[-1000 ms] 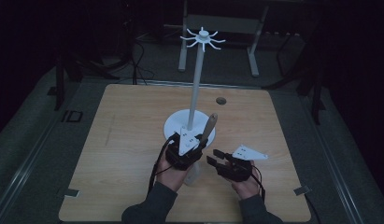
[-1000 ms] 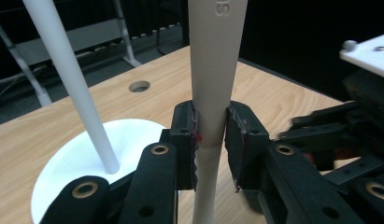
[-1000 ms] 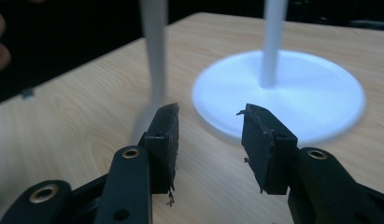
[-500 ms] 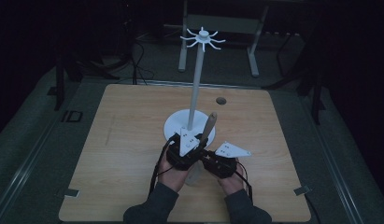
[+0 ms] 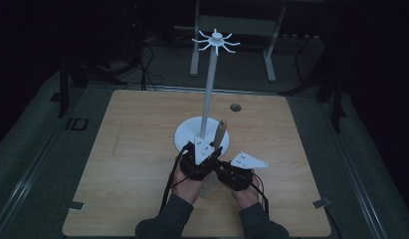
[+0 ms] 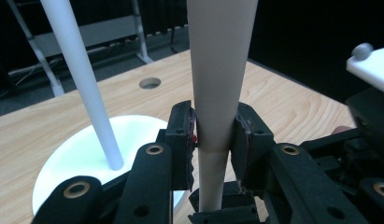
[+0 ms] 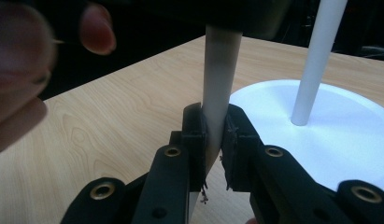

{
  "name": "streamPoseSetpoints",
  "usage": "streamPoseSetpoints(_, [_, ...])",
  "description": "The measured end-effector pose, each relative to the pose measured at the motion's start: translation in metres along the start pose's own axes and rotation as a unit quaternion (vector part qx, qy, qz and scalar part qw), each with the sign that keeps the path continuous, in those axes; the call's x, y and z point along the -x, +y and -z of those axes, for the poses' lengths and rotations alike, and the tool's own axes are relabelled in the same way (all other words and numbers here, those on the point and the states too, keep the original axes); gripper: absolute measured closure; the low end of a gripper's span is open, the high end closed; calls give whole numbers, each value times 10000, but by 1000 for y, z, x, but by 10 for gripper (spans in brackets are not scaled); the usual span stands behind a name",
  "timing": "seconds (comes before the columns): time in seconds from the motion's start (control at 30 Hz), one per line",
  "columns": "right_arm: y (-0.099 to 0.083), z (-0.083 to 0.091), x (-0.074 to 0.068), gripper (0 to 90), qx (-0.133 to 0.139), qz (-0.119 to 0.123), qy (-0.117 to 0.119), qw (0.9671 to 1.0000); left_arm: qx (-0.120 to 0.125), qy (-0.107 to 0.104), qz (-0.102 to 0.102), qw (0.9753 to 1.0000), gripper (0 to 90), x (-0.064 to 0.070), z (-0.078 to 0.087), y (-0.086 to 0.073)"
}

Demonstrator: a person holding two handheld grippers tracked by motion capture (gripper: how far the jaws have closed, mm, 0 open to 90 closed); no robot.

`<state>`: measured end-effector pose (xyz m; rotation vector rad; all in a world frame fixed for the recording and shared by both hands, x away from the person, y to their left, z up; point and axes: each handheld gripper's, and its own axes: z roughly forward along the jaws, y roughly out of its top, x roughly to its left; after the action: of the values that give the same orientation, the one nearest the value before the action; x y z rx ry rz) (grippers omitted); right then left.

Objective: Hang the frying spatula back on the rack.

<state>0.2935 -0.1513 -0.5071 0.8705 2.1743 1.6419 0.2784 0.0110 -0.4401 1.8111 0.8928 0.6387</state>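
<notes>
Held thing: a tapered beige utensil handle (image 6: 217,84) is kept upright just in front of the white stand (image 5: 202,133), above the surface (image 5: 132,149)
Left tool (image 6: 213,133): pinched on the handle at its wider part, jaws pressed against both sides
Right tool (image 7: 213,135): clamped on the same handle lower down, at its narrow part
Stand: its pole (image 6: 82,84) rises just beside the handle, apart from it
Hooks (image 5: 217,41): at the pole's top, well above both tools
Risk of slip: the taper could be squeezed out of the jaws if one grip is eased unevenly
Risk of knock: the pole could be struck and the stand tipped if the handle is swung sideways
</notes>
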Motion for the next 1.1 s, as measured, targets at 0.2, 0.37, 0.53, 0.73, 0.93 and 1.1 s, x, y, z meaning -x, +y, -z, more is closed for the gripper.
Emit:
streamPoseSetpoints(0.2, [1,1,0,709,-42,169,-12,9998,-9,41,16,10000,746,1,1,0])
streamPoseSetpoints(0.37, [1,7,4,551,-67,139,-50,9999,1,97,48,9999,747,-1,2,1])
streamPoseSetpoints(0.53, [-2,20,9,496,-119,109,-154,9998,66,142,105,9998,748,-4,6,2])
streamPoseSetpoints(0.73, [-14,44,23,473,-272,16,-483,9985,130,191,158,9996,747,-5,6,1])
streamPoseSetpoints(0.93, [-29,65,38,468,-279,-199,-804,9962,235,227,234,9992,747,-5,8,3])
streamPoseSetpoints(1.1, [-36,72,51,468,-266,-458,-964,9939,352,288,257,9986,748,-7,11,10])
